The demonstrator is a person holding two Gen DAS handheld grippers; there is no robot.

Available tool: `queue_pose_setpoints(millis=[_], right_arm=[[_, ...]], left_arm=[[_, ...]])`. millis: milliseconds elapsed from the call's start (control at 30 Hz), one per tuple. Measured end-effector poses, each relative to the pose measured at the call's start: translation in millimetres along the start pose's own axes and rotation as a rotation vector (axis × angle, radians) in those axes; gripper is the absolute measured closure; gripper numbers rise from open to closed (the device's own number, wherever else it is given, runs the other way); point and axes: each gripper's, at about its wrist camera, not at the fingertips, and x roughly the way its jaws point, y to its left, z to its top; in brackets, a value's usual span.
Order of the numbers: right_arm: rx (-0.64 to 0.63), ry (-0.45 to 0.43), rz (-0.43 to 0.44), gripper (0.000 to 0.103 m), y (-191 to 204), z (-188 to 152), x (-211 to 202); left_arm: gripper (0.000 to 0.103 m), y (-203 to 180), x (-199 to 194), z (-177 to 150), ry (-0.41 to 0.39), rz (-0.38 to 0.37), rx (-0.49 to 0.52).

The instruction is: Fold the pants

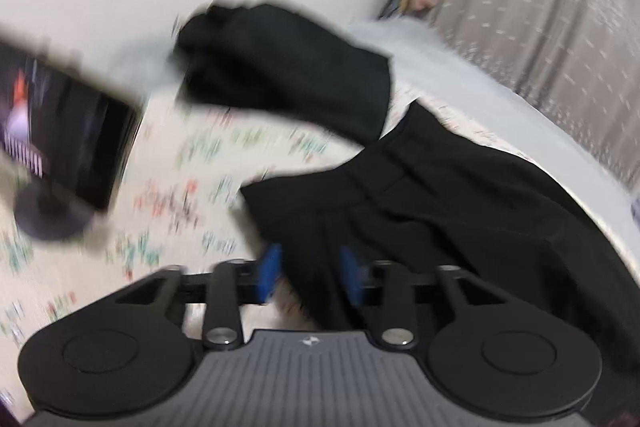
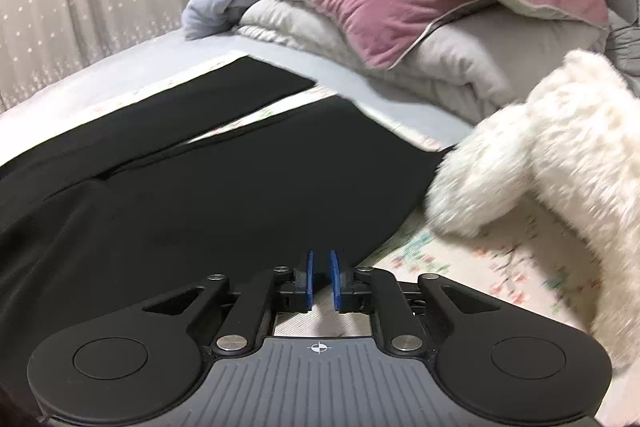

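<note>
Jaws: my left gripper (image 1: 310, 277) half open, pants (image 1: 420, 195) fabric between blue pads (image 1: 269, 275), grip unclear in blur. My right gripper (image 2: 322, 281) nearly closed, narrow gap, pads over pants edge, nothing pinched. Pants spread on bed (image 2: 328, 67), filling left and centre of right view, legs running to upper centre. Folded dark garment (image 1: 280, 67) upper centre of left view. White fluffy thing (image 2: 540, 163) at right.

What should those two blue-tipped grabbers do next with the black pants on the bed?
Probably lower both and pinch the cloth. The black pants lie spread flat with their two legs apart, so no fold shows yet. The left gripper is open above the waist end, nothing pressed between its pads. The right gripper shows a narrow empty gap at the near edge of the fabric, so it seems to hold nothing.
</note>
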Motion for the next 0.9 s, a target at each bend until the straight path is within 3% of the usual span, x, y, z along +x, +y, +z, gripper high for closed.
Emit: queue_pose_setpoints(millis=[33,67,133,300,400,433,500,533,567,633,667,767,900], right_arm=[[0.012,-0.002,-0.002,0.081,-5.1,1.6,1.0],[0.033,0.000,-0.005,0.076,-10.4,3.4,2.8],[0.089,0.006,-0.015,0.060,-22.3,5.6,7.8],[0.199,0.039,0.011,0.059,-39.3,12.5,30.7],[0.189,0.049,0.002,0.060,-34.8,13.4,46.2],[0.162,0.042,-0.009,0.069,-30.1,13.7,48.1],[0.108,0.025,-0.013,0.093,-19.8,14.7,49.8],[0.092,0.017,-0.024,0.095,-15.4,14.7,49.9],[0.082,0.007,-0.030,0.099,-12.6,14.4,49.1],[0.077,-0.020,-0.033,0.101,-9.9,13.7,43.0],[0.076,-0.038,-0.037,0.101,-9.8,14.0,38.9],[0.064,-0.093,-0.059,0.102,-10.2,14.3,25.5],[0.082,-0.147,-0.060,0.102,-15.7,14.1,8.6]], left_arm=[[0.026,-8.6,-4.0,-2.4,-0.019,0.015,0.032],[0.015,-16.1,-5.9,-5.2,-0.024,0.033,0.049],[0.011,-30.3,-4.7,-15.2,-0.001,0.052,0.071],[0.008,-55.5,5.2,-43.8,0.060,0.096,0.148],[0.008,-52.7,19.2,-50.1,0.090,0.153,0.123],[0.011,-47.7,23.5,-50.2,0.103,0.157,0.096],[0.027,-37.3,25.8,-51.3,0.116,0.127,0.055],[0.039,-35.3,25.7,-50.9,0.108,0.112,0.052],[0.061,-34.6,24.6,-50.8,0.096,0.096,0.059],[0.087,-36.4,22.8,-50.4,0.081,0.078,0.059],[0.094,-35.3,21.2,-49.7,0.077,0.078,0.044],[0.095,-22.3,12.4,-45.3,0.056,0.044,-0.029],[0.095,-17.6,-6.7,-39.8,0.013,0.014,-0.034]])
